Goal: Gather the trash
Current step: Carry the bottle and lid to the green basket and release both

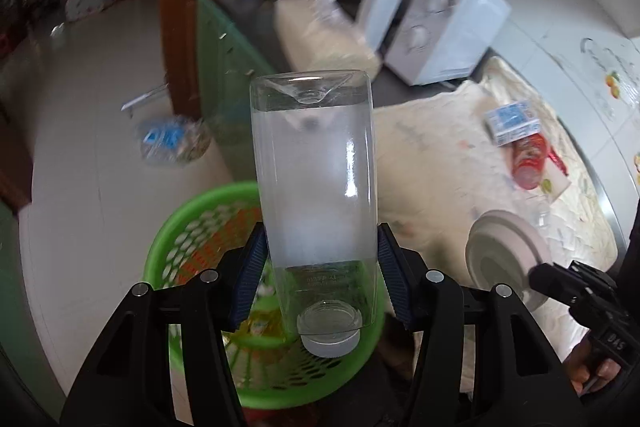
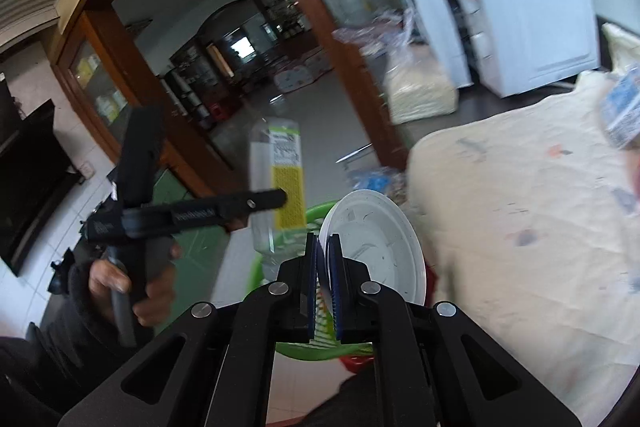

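Observation:
My left gripper (image 1: pixel 319 255) is shut on a clear empty plastic bottle (image 1: pixel 316 187), held cap end toward the camera, over a green perforated basket (image 1: pixel 188 239) on the floor. The same bottle (image 2: pixel 276 179), with a yellow label, shows in the right wrist view, with the left gripper (image 2: pixel 280 199) and a hand around it. My right gripper (image 2: pixel 324 247) is shut on the rim of a white plastic lid (image 2: pixel 376 239), beside the green basket (image 2: pixel 320 215). The lid (image 1: pixel 504 251) and right gripper also show at the right of the left wrist view.
A table under a cream cloth (image 1: pixel 448 155) holds a red bottle (image 1: pixel 530 163) and a blue-white carton (image 1: pixel 512 121). A white microwave (image 1: pixel 432 19) and a bagged sack (image 1: pixel 324 31) sit on the dark counter. A crumpled plastic bag (image 1: pixel 172 143) lies on the floor by green cabinets.

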Available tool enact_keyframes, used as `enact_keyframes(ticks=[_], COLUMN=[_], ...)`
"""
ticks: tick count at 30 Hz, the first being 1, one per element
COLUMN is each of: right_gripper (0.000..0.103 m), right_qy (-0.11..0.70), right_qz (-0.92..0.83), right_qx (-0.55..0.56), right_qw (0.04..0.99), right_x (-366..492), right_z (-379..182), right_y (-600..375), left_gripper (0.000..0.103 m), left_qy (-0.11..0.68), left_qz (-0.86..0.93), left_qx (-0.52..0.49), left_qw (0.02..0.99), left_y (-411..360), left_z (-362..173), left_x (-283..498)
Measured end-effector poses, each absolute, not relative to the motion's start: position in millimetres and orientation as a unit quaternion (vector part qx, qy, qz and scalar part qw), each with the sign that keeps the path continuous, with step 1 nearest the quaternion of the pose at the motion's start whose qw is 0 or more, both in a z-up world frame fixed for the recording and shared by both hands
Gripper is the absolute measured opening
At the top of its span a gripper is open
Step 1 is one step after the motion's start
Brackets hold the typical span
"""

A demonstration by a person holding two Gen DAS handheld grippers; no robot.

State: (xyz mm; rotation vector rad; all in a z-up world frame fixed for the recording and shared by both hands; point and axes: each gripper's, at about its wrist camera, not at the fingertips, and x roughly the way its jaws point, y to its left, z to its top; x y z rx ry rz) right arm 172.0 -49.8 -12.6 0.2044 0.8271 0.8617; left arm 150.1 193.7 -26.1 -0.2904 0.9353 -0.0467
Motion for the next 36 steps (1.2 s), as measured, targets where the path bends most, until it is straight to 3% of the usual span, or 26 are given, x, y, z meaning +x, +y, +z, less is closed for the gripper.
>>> enact_keyframes(ticks=[12,14,16,21,28,36], right_gripper=[0.010,0.017,0.034,0.037,0.058,0.071], right_qy=[0.438,0.445,0.447,0.443,0.417,0.381], right_qz=[0.441,0.442,0.440,0.432,0.394,0.280], right_qx=[0.097,0.095,0.092,0.077,0.057,0.048], right_qw=[0.777,0.773,0.774,0.782,0.817,0.880], right_x=[186.4,188.7,187.6,180.8,172.4,169.6], right_z=[-60.3,-65.4,-68.0,-65.5,-48.3,-25.8], right_y=[33.4,39.2,42.1,37.4,-4.1,-93.1], left_gripper=[0.056,0.063,0.067,0.071,0.075,0.080], left_qy=[0.495,0.492,0.488,0.487,0.478,0.476], left_qz=[0.040,0.045,0.048,0.050,0.043,0.019], left_qx=[-0.196,-0.201,-0.204,-0.206,-0.202,-0.186], left_qw=[0.846,0.846,0.847,0.847,0.854,0.860], left_y=[250.4,254.6,257.1,261.5,255.3,228.2], left_z=[-97.1,-98.5,-99.1,-98.3,-91.9,-86.5], left_x=[123.7,122.1,121.4,122.3,123.9,135.3])
